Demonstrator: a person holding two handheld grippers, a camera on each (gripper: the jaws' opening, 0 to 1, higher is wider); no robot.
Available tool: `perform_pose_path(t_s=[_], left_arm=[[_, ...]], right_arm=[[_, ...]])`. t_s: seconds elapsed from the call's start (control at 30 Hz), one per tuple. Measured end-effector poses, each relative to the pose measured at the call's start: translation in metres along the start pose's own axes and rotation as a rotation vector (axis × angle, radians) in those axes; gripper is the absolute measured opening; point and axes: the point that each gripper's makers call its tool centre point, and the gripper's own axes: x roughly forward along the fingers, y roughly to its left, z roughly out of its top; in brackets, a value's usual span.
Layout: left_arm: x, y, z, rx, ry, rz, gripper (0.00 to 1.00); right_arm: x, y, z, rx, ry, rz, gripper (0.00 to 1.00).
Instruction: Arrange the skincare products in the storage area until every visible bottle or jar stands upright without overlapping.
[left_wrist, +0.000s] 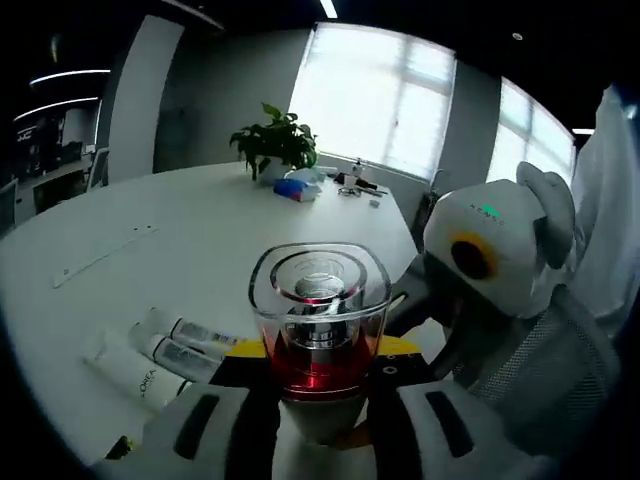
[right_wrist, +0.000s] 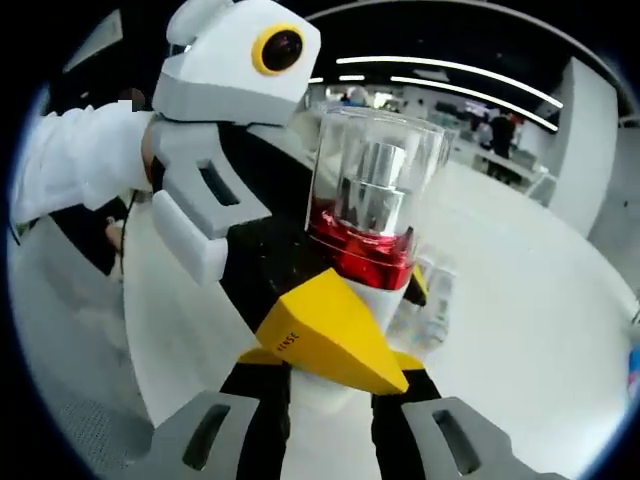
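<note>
A skincare bottle (left_wrist: 320, 330) with a clear square cap, red collar and white lower body is held up above the white table (left_wrist: 200, 230). My left gripper (left_wrist: 320, 405) is shut on it, the base sitting between the jaws. In the right gripper view the same bottle (right_wrist: 365, 200) rises between my right gripper (right_wrist: 320, 400) jaws, which close on its white base. The left gripper's yellow fingertip (right_wrist: 330, 340) lies across the bottle's front. Several white tubes (left_wrist: 170, 355) lie flat on the table below the bottle.
A potted plant (left_wrist: 275, 140) and a blue item (left_wrist: 292, 188) stand at the table's far side by the window. A mesh chair back (left_wrist: 560, 380) is at the right. A person's white sleeve (right_wrist: 80, 160) reaches in from the left.
</note>
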Motion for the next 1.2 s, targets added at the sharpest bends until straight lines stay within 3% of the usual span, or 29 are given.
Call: perform_pose_path(t_s=[0.2, 0.53, 0.77, 0.97, 1.2], left_arm=[[0.0, 0.001, 0.003, 0.066, -0.007, 0.015, 0.28], [-0.008, 0.004, 0.009, 0.034, -0.022, 0.041, 0.28], [-0.019, 0.008, 0.029, 0.02, -0.092, 0.073, 0.27], [-0.022, 0.008, 0.029, 0.028, -0.076, 0.086, 0.26], [-0.02, 0.004, 0.028, 0.027, -0.071, 0.059, 0.25]], right_arm=[[-0.001, 0.0, 0.001, 0.0, -0.007, -0.002, 0.23], [-0.002, 0.001, 0.0, 0.003, -0.006, -0.002, 0.22], [-0.002, 0.001, -0.001, 0.004, -0.006, -0.005, 0.22], [-0.002, 0.002, -0.001, -0.021, -0.008, -0.008, 0.23], [-0.003, 0.003, -0.001, -0.044, -0.016, 0.018, 0.23]])
